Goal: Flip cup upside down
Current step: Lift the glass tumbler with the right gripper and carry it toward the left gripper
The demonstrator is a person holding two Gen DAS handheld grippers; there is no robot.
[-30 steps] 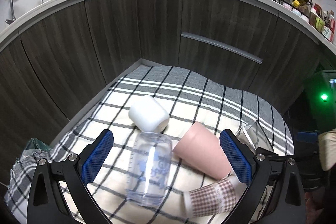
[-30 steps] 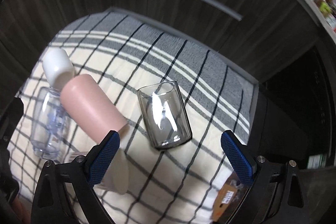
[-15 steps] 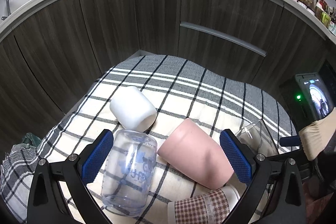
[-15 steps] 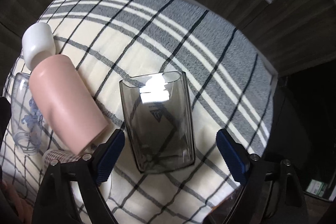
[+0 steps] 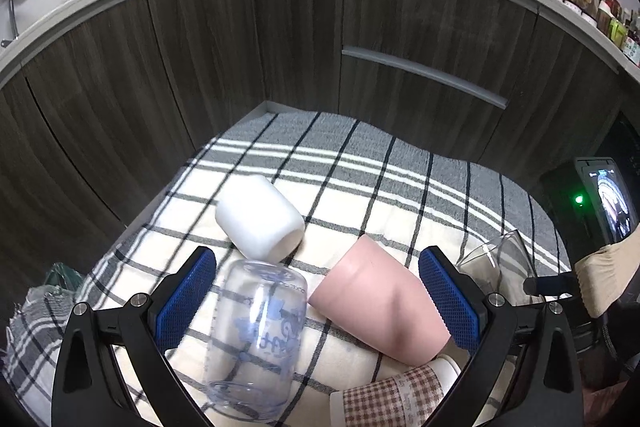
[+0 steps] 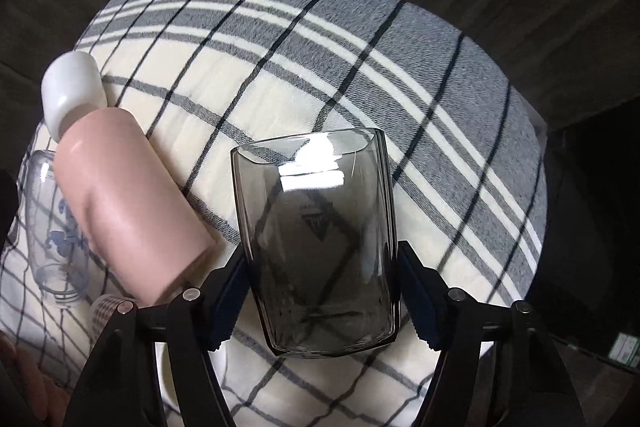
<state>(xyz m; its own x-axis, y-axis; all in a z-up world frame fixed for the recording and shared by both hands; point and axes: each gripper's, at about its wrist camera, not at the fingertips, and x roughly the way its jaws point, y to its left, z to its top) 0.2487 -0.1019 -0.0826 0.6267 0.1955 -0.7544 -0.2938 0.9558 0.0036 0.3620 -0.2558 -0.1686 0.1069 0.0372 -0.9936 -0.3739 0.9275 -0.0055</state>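
Observation:
A smoky grey clear glass cup lies on its side on the checked cloth, its open rim pointing away from me. My right gripper is shut on the cup, one blue pad against each side wall near its base. The cup's rim shows at the right edge of the left wrist view. My left gripper is open and empty, hovering over a pink cup and a clear printed bottle, both lying on their sides.
A white cup lies on its side behind the bottle. A brown-checked paper cup lies at the near edge. Dark cabinet fronts close off the far side. A phone on a stand is at the right.
My right gripper moved down and forward over the grey glass cup and closed on its sides. My left gripper stayed open and shifted only slightly.

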